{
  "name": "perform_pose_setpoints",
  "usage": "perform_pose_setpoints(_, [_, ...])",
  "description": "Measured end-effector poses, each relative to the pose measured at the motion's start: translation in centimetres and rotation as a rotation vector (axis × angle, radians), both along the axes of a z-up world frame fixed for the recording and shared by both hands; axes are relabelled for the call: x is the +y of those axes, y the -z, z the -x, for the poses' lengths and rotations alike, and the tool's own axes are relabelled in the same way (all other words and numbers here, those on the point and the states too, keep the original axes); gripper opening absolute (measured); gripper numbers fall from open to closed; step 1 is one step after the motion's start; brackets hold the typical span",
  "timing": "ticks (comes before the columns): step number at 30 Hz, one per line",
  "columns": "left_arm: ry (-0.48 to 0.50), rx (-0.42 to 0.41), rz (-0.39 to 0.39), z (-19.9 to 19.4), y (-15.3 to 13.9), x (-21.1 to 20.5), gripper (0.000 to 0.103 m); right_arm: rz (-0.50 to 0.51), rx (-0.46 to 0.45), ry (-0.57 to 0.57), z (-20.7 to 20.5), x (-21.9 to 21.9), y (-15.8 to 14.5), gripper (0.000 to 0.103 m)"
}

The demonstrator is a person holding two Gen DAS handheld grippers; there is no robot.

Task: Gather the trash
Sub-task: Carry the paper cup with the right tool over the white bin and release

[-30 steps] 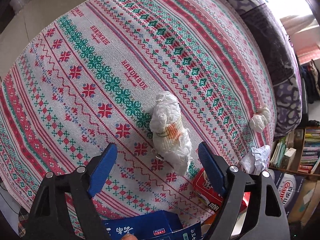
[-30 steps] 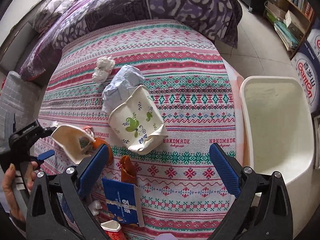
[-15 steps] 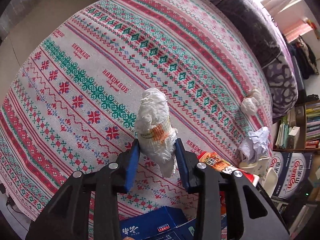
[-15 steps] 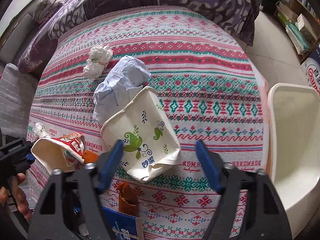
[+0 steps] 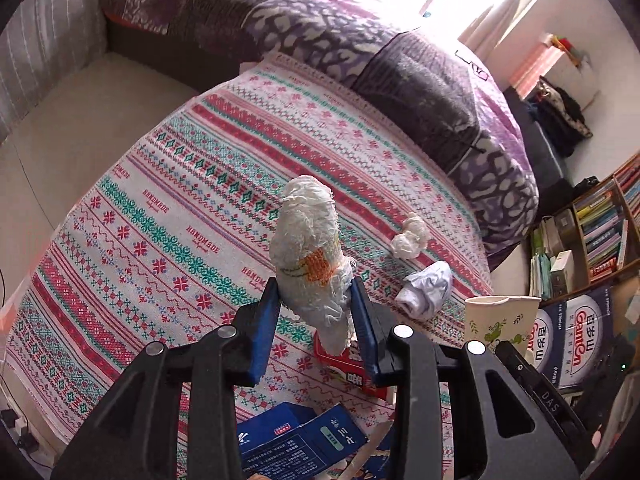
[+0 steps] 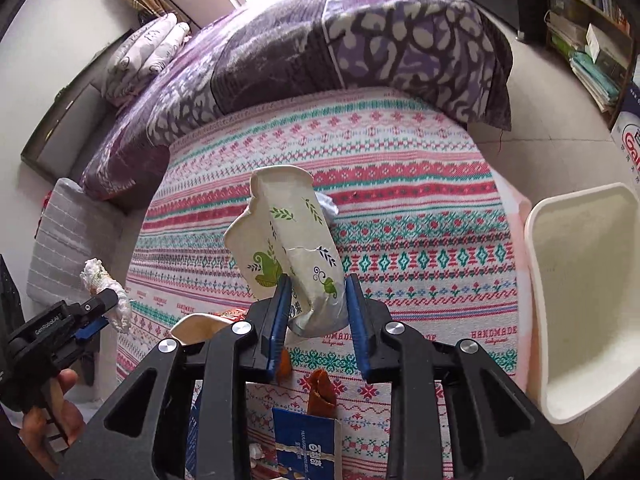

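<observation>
Both grippers just closed and lifted: left (image 5: 316, 312) clamps the wad (image 5: 310, 256), right (image 6: 316, 308) the cup (image 6: 286, 244); bin (image 6: 580, 300) next.

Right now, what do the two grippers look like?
Both alike: the left gripper and right gripper have black plastic frames, silver round bolts and blue pads on the fingers. Seen from the right camera, the left one's body carries small white lettering. No cables or sleeves visible.

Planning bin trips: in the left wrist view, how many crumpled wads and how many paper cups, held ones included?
Crumpled wads: 3 (tissue wad in the left gripper, tissue ball, crumpled paper)
Paper cups: 2 (leaf-print cup, red-printed cup)
Total: 5
</observation>
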State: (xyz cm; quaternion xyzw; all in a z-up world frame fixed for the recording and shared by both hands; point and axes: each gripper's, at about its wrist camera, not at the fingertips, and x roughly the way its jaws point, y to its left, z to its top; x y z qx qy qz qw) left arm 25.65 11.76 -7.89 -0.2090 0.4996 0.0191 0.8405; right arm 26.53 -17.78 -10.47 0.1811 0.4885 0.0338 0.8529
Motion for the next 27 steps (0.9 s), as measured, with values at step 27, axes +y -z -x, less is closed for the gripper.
perform_pose_setpoints(27, [0.230,-0.293,-0.086,6.0,-4.2,-15.3,0.036,0.254,-0.100,0.424,7.5,-14.6,-4.1,0.027])
